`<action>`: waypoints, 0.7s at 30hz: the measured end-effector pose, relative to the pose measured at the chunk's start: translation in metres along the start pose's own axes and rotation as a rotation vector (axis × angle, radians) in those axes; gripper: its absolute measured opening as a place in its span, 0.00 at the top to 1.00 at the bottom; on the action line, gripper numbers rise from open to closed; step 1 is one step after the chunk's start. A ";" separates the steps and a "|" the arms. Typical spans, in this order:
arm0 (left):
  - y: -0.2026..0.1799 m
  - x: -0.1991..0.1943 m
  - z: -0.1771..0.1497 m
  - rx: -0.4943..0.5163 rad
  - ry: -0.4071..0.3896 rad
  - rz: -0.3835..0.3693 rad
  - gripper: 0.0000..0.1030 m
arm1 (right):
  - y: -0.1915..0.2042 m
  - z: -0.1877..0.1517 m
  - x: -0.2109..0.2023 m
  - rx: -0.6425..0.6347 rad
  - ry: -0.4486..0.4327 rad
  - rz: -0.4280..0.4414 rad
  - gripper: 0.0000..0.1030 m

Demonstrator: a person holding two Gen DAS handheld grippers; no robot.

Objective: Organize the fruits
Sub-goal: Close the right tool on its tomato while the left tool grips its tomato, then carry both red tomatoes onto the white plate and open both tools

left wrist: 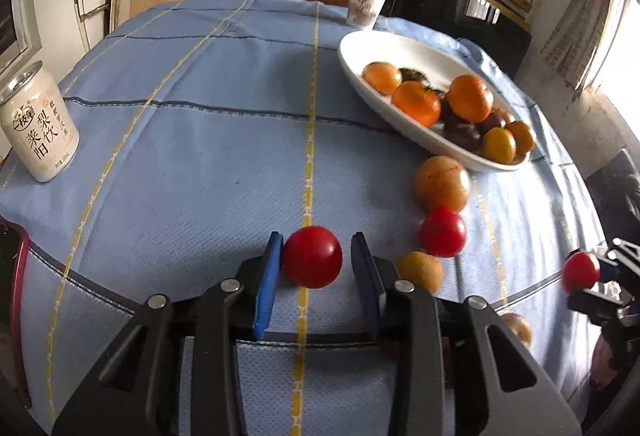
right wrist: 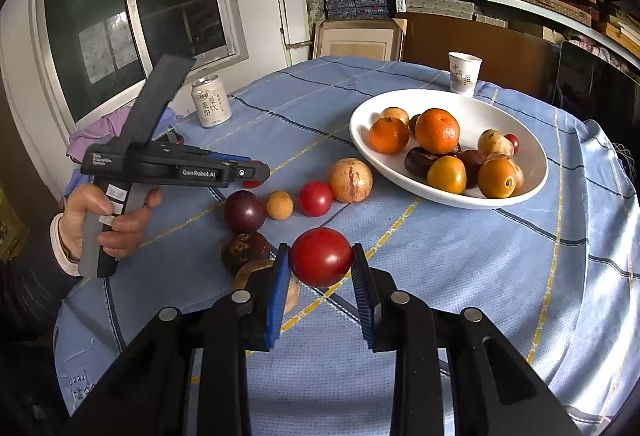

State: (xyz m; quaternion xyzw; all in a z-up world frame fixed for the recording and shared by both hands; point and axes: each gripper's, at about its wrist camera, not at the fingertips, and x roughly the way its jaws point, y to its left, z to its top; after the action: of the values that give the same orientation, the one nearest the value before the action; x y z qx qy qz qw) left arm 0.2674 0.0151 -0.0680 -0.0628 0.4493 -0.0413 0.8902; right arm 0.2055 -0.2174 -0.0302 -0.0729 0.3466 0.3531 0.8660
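On the left, a person's hand is holding the left gripper low over the blue tablecloth, its jaws standing narrow around a red tomato; one pad is touching it and a sliver of gap is showing at the other. A drink can is standing far behind. In the middle, near, the right gripper is clamping a second tomato between both pads. To the right, a white bowl is holding oranges and dark fruits, with a paper cup beyond.
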 end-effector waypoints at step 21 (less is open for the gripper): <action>-0.012 -0.024 0.003 0.046 -0.119 0.056 0.72 | -0.019 0.007 -0.001 0.132 -0.101 -0.034 0.70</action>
State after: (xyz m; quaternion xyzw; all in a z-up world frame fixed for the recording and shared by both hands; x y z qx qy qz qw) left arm 0.2553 0.0065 -0.0456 -0.0322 0.3962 -0.0228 0.9173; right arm 0.2209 -0.2296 -0.0266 -0.0037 0.3240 0.3179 0.8910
